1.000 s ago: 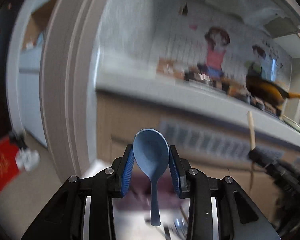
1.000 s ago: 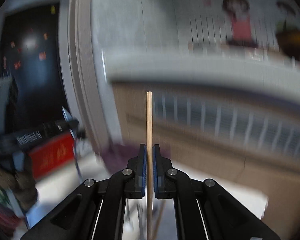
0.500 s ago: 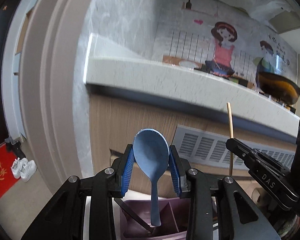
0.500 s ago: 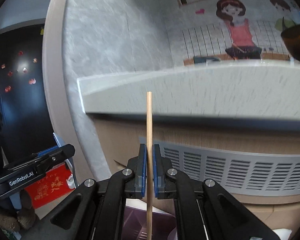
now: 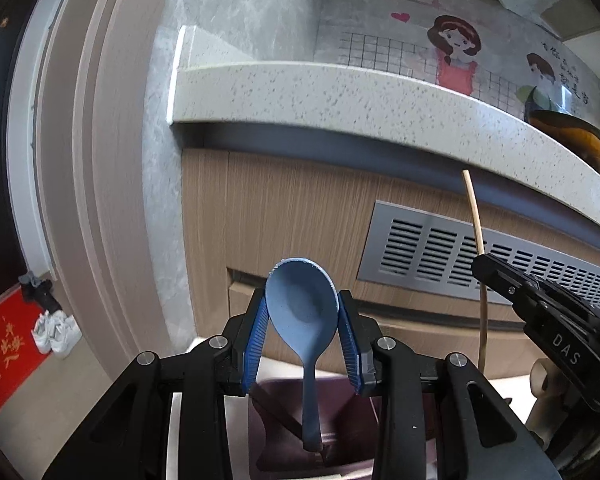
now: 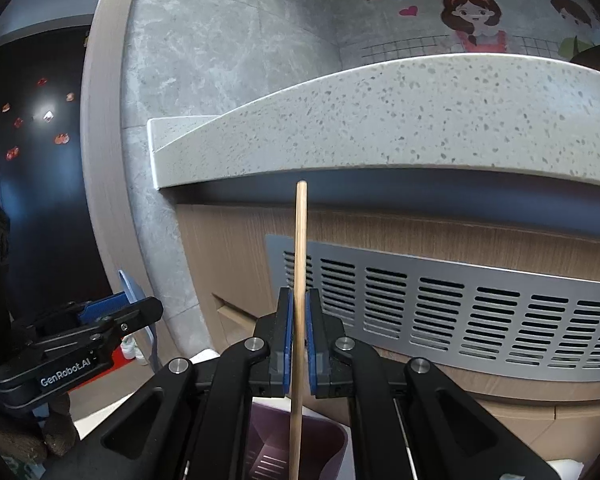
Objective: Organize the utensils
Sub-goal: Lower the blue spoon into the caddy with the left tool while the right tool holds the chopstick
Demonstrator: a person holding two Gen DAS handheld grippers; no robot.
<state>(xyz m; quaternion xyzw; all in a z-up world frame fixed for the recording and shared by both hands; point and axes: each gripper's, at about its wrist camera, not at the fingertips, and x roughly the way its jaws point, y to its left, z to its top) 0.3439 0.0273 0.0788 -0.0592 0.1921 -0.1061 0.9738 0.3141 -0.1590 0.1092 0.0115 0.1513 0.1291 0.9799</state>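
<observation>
Kitchen setting: speckled stone counter (image 5: 380, 92) overhanging wood-grain cabinet front, grey slotted vent panel (image 6: 460, 312) set into it, cartoon wall decal (image 5: 456, 52) on far wall.

Blue spoon (image 5: 302, 312) upright, bowl up, clamped across the bowl by left gripper (image 5: 303, 336); handle hanging straight down, tip reaching into purple utensil holder (image 5: 340, 440) directly below. Tip looks close to a dark divider inside; contact not resolvable.

Wooden chopstick (image 6: 299, 300) vertical, pinched at mid-length by right gripper (image 6: 299, 344), blue pads closed tight on it. Lower end over or just inside the purple bin; true depth hidden by the gripper body.

Both tools side by side, right gripper just right of the left one in the left wrist view, chopstick well apart from spoon.

Judged step: lowering both utensils into compartments, release pending.

Risks:
- Spoon gripped on curved bowl only; narrow contact, likely to pivot or slip if tip catches the divider.
- Release while high: bounce out, or landing in wrong compartment.
- Chopstick thin and long; slight tilt puts lower end on the rim, not inside.
- Grippers near each other; sideways correction could cause a knock.
</observation>
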